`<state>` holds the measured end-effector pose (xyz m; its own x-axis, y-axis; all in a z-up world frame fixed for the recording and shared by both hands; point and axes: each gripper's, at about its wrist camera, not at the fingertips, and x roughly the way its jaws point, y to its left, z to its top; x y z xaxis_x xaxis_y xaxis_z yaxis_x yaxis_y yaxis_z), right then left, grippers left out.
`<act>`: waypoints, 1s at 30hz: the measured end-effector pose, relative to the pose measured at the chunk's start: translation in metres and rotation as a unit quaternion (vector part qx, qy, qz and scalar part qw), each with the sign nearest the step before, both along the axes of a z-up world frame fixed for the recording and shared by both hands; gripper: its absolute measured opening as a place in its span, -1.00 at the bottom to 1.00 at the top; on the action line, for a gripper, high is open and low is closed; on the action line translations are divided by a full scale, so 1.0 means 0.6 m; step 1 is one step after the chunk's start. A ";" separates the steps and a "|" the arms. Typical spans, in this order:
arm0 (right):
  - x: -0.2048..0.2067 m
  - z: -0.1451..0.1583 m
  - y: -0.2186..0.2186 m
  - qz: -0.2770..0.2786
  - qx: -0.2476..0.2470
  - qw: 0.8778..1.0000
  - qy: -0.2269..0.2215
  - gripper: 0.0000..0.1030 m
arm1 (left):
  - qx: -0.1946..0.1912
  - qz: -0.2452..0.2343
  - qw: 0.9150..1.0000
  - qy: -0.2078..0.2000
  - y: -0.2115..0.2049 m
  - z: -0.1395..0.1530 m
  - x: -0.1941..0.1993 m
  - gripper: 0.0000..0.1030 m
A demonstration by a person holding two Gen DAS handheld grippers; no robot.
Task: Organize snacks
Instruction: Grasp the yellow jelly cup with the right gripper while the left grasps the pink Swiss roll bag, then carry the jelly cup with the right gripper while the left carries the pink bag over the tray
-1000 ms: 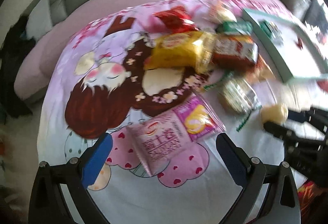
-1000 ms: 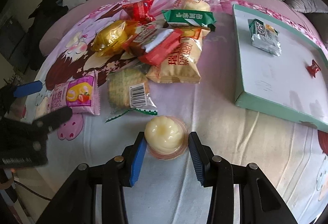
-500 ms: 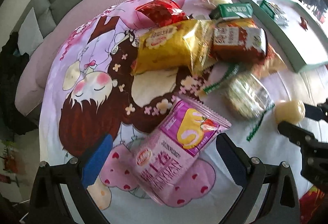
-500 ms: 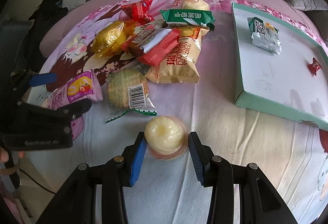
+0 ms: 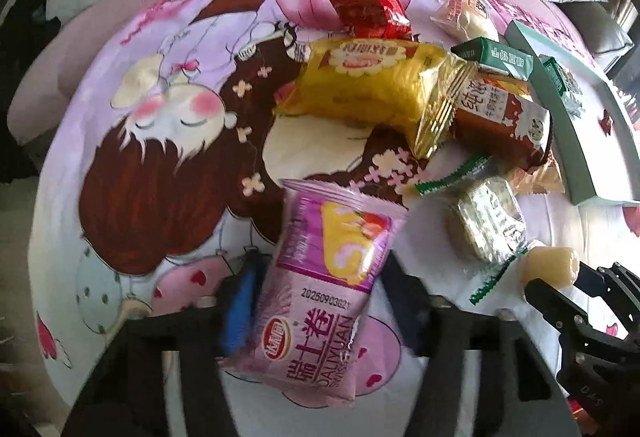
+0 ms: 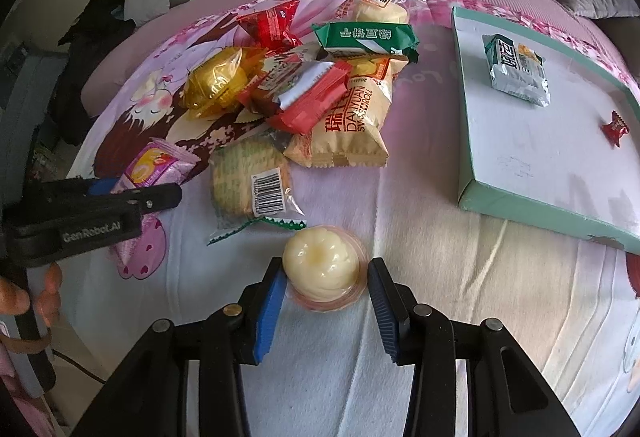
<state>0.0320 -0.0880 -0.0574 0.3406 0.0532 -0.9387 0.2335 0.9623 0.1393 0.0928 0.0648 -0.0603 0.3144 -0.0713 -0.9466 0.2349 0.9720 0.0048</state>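
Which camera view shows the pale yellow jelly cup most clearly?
The right wrist view: the jelly cup sits whole and close, between the right gripper's fingers. The left wrist view shows only its side, far right.

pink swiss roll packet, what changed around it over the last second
The left gripper came down over the pink swiss roll packet, and its jaws, wide apart a second ago, are closing with the packet between them. The right gripper stayed put, jaws at the pale yellow jelly cup; the snack pile is unmoved.
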 end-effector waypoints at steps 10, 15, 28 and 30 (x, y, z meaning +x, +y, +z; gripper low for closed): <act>-0.006 0.009 -0.007 -0.002 0.023 1.000 -0.013 -0.14 | -0.015 0.036 0.999 -0.025 0.006 0.020 -0.039 -0.20; -0.010 0.021 -0.012 -0.003 0.035 0.999 -0.027 -0.15 | -0.018 0.045 0.998 -0.042 -0.002 0.047 -0.059 -0.21; -0.016 0.069 -0.047 -0.023 0.070 0.994 -0.081 -0.19 | -0.026 0.052 0.994 -0.095 -0.030 0.133 -0.055 -0.21; -0.013 0.082 -0.056 -0.028 0.069 0.993 -0.095 -0.19 | -0.028 0.050 0.993 -0.102 -0.037 0.144 -0.053 -0.21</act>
